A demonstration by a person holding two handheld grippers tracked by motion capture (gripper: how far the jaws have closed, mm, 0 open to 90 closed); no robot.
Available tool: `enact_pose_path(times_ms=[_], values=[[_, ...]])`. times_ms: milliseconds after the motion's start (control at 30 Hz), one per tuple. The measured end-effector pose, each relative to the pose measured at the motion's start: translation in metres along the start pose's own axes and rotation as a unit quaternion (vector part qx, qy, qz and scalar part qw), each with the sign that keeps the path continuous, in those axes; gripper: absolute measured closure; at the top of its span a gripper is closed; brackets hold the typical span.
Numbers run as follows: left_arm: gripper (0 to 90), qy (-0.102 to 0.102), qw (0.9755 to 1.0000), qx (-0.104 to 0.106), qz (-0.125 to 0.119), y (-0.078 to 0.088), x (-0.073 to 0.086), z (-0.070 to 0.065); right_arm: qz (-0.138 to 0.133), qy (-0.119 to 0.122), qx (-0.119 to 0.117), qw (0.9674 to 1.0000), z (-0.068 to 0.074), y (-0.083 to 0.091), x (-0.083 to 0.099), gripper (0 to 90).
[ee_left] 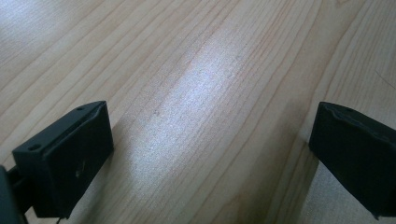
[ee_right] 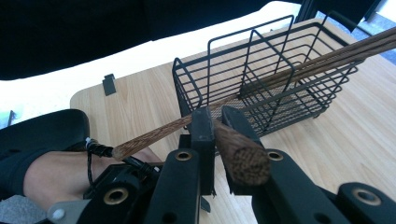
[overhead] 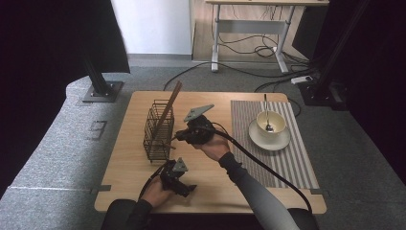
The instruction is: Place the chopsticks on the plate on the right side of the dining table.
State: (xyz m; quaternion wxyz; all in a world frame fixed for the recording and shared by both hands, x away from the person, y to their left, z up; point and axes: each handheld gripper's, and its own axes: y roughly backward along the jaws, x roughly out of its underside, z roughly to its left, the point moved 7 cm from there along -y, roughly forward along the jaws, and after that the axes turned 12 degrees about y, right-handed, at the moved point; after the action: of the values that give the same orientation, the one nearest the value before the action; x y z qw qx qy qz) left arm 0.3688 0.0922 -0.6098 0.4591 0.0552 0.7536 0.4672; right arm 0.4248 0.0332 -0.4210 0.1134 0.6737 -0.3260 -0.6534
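A black wire basket [overhead: 158, 132] [ee_right: 280, 79] stands on the left half of the wooden table [overhead: 215, 191]. Brown wooden chopsticks [overhead: 170, 105] [ee_right: 327, 53] lean through it, their far ends rising above its rim. My right gripper [overhead: 175, 137] [ee_right: 218, 120] is beside the basket's right side, shut on the chopsticks; one thick end [ee_right: 245, 162] points at the camera and another end [ee_right: 140, 140] sticks out to the left. My left gripper [overhead: 190, 188] [ee_left: 210, 126] lies on the table near the front edge, open with bare wood between its jaws.
A striped placemat [overhead: 297, 158] covers the table's right part, with a cream bowl [overhead: 271, 123] holding a spoon [overhead: 266, 112] on a plate [overhead: 280, 142]. Grey carpet surrounds the table; a black stand foot [overhead: 101, 91] is at the back left.
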Motion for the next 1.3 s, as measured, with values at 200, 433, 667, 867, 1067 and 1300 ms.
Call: enact_pose_path(times_ms=[200,433,667,867,1067,1300], values=[[0.0,-0.002,1.0000,0.000,0.000,0.000,0.000,0.000,-0.001,-0.003,0.004,1.0000,-0.003,0.015,-0.004,83.0],[0.0,-0.001,1.0000,0.000,0.000,0.000,0.000,0.000,-0.003,-0.002,0.011,0.9999,-0.005,0.030,-0.007,83.0],[0.0,-0.001,1.0000,0.001,-0.001,0.000,0.000,0.000,-0.011,-0.004,0.028,0.9995,-0.009,0.050,-0.011,83.1],[0.0,-0.003,1.0000,0.001,0.000,-0.001,-0.001,0.000,-0.020,-0.007,0.044,0.9988,-0.015,0.072,-0.014,83.1],[0.0,-0.002,1.0000,0.000,-0.001,-0.001,-0.001,0.000,-0.031,-0.011,0.059,0.9977,-0.020,0.094,-0.016,83.1],[0.0,-0.003,1.0000,0.001,-0.001,-0.002,-0.002,0.000,-0.032,-0.016,0.072,0.9967,-0.024,0.111,-0.009,83.1]])
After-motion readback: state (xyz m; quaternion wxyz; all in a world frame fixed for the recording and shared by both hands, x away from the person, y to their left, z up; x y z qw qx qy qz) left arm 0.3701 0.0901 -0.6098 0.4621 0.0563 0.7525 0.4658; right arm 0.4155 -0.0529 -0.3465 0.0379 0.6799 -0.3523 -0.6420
